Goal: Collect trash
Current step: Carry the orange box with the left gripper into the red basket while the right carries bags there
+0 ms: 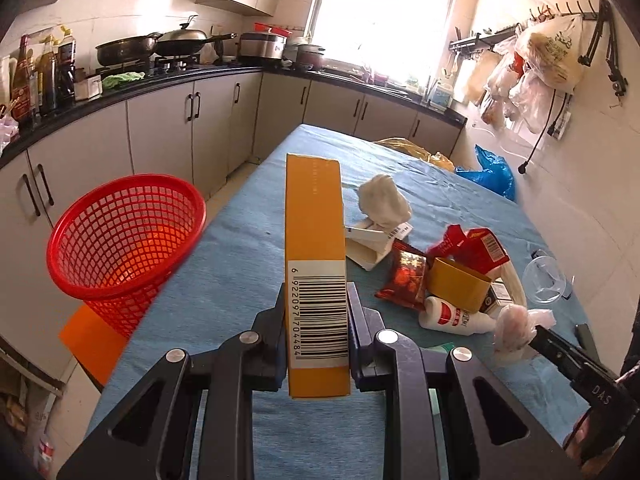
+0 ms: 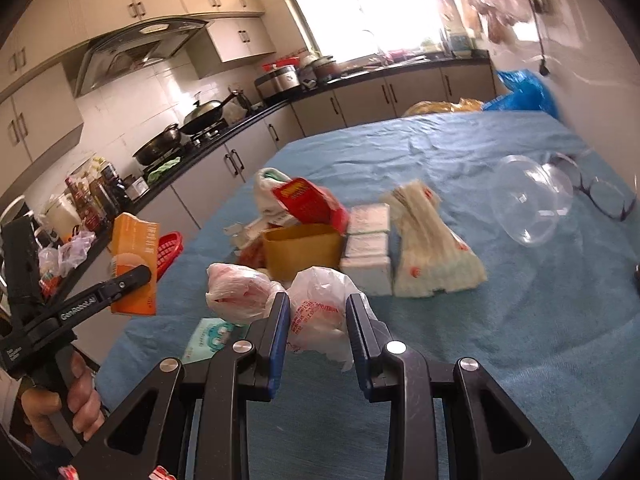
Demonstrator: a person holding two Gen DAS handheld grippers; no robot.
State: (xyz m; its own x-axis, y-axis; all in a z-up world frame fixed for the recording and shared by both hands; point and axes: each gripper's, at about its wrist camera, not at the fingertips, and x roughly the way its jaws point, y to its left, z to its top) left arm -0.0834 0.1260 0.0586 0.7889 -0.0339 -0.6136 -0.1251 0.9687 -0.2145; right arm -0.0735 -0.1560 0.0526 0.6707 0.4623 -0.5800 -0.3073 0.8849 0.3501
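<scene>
My left gripper [image 1: 316,296] is shut on a long orange box [image 1: 314,216] with a barcode, held above the blue-clothed table [image 1: 224,280]. A red mesh basket [image 1: 120,236] stands off the table's left edge. In the right wrist view, the orange box [image 2: 134,248] hangs in the left gripper [image 2: 136,276] at the left. My right gripper [image 2: 318,300] is shut on a crumpled white plastic bag [image 2: 316,316] with red print. From the left wrist view that bag [image 1: 514,330] sits at the right gripper's [image 1: 538,330] tip.
A trash pile lies mid-table: a red snack packet [image 1: 404,276], a yellow tub [image 2: 304,248], a white bottle [image 1: 452,316], a noodle packet [image 2: 432,240], another pinkish bag [image 2: 240,292]. A clear plastic lid [image 2: 532,200] and glasses [image 2: 604,196] lie at the right. Kitchen counters run along the left.
</scene>
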